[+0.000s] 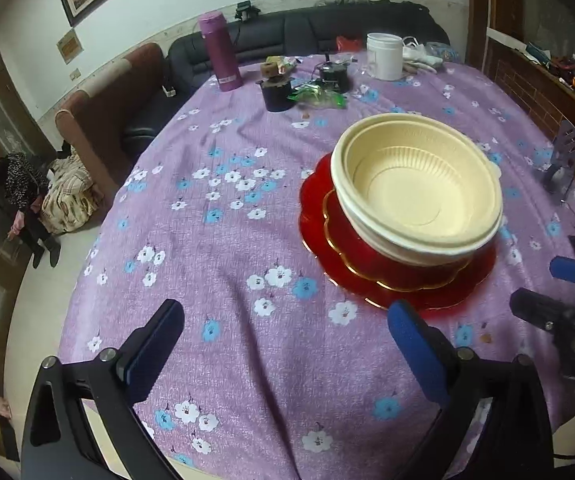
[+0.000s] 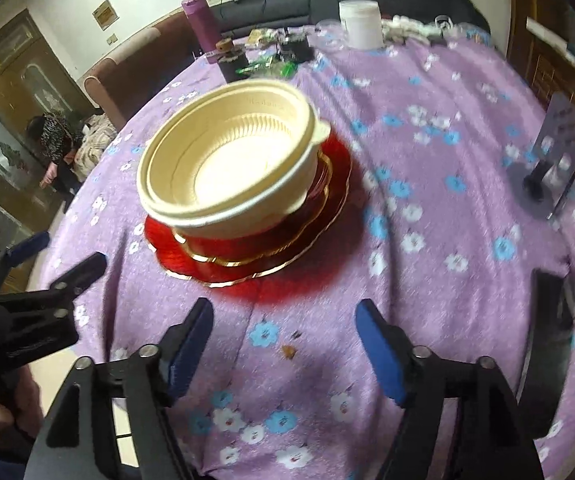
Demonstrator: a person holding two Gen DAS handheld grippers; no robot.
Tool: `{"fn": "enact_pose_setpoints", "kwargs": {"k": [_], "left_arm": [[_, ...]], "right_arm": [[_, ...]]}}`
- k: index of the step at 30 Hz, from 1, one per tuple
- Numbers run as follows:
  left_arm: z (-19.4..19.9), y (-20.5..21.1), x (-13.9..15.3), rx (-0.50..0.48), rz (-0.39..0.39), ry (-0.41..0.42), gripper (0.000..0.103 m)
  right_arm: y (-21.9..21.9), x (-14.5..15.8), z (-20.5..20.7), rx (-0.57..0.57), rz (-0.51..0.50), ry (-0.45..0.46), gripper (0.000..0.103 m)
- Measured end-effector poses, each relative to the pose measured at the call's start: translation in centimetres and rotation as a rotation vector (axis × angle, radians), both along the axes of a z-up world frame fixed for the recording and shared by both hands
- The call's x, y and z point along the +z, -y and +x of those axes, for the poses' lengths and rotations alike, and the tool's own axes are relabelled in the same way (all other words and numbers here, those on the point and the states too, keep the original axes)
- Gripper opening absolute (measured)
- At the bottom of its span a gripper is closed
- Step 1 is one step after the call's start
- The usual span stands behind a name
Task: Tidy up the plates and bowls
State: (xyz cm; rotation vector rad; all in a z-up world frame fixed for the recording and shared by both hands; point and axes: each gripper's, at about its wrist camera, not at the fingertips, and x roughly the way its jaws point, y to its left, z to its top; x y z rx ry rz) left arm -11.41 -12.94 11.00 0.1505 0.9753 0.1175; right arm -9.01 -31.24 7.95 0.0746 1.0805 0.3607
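Observation:
Two nested cream plastic bowls stand on a small red gold-rimmed plate, which lies on a larger red plate. The stack rests on the purple flowered tablecloth. My left gripper is open and empty, near the cloth, left of and in front of the stack. The right wrist view shows the same bowls on the red plates. My right gripper is open and empty, just in front of the stack. Each gripper shows in the other's view: the right gripper and the left gripper.
At the table's far side stand a purple flask, a white jar, a dark cup and green wrappers. An acrylic sign stand is at the right. A dark phone lies near my right gripper. A sofa and a seated person are beyond the table.

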Motion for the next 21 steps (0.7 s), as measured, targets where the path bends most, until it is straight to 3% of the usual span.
{"fn": "enact_pose_setpoints", "kwargs": {"k": [5,8,10,14,21], "left_arm": [[0.9,-0.2,0.8,-0.005,-0.006,-0.019,0.103],[1.6,-0.3,0.9,0.011,0.051,-0.027,0.103],[1.7,-0.8,0.9,0.005,0.037,-0.028,0.103],[1.6,-1.7,1.3,0.005,0.035,-0.001,0.103],[1.2,-2.7,2.2,0.035,0.116,0.07,0.103]], "right_arm": [[-0.4,0.8,0.5,-0.003,-0.034,0.027,0.087],[-0.6,1.2,0.6,-0.009,-0.046,0.042,0.087],[-1.0,1.5,0.6,-0.011,-0.049,0.053,0.087],[-1.8,1.8,0.5,-0.004,-0.068,0.077,0.087],[-2.9,2.0,0.3,0.005,-0.077,0.1,0.087]]}}
